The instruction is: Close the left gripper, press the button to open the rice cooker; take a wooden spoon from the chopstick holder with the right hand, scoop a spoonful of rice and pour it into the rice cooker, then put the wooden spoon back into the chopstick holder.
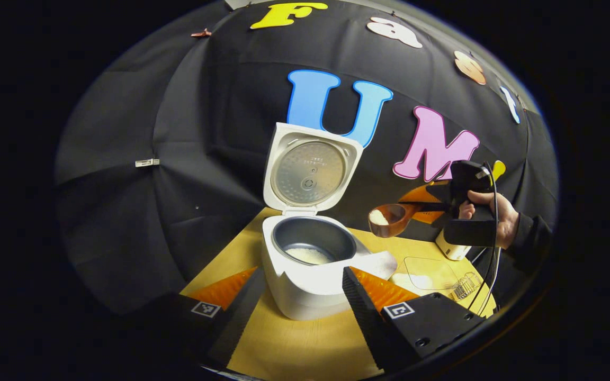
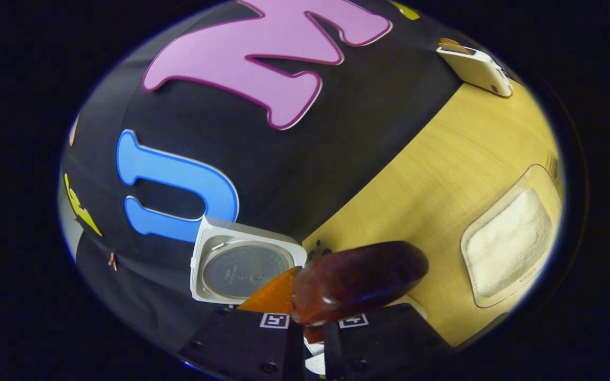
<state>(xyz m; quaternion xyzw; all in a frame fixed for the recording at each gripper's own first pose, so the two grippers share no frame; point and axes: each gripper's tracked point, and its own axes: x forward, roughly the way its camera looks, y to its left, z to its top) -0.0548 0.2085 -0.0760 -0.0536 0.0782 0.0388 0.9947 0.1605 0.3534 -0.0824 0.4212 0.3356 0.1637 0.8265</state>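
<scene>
**Left gripper view: cooker open, spoon of rice held beside it**

Left gripper view: the rice cooker (image 1: 310, 275) stands on the wooden tabletop (image 1: 305, 344) near its back edge, against the black cloth wall. Its lid (image 1: 310, 169) is swung up and stands upright, and the inner pot (image 1: 313, 244) has a little rice (image 1: 309, 255) on its bottom. The left gripper (image 1: 299, 301) sits low in front of the cooker with its two fingers spread wide apart, one on each side of the cooker's front, gripping nothing. To the right of the cooker and above the tabletop, the right gripper (image 1: 432, 203), held by a hand (image 1: 495, 217) in a dark sleeve, clamps the handle of the wooden spoon (image 1: 389, 219). The spoon's bowl points toward the cooker, just beside its rim, with a small heap of rice in it. Behind the hand stands a white chopstick holder (image 1: 450, 248). Nearer the right edge lies a clear tray (image 1: 432, 272).

Right gripper view: the right gripper (image 2: 313, 333) has its fingers closed on the wooden spoon (image 2: 358, 280), whose dark rounded back shows close to the camera. Past it the cooker's raised lid (image 2: 241, 267) stands at the tabletop's back edge. The clear tray (image 2: 506, 248) of rice lies toward the right edge of the tabletop (image 2: 442, 169), and the chopstick holder (image 2: 477, 69) shows at the upper right.
</scene>
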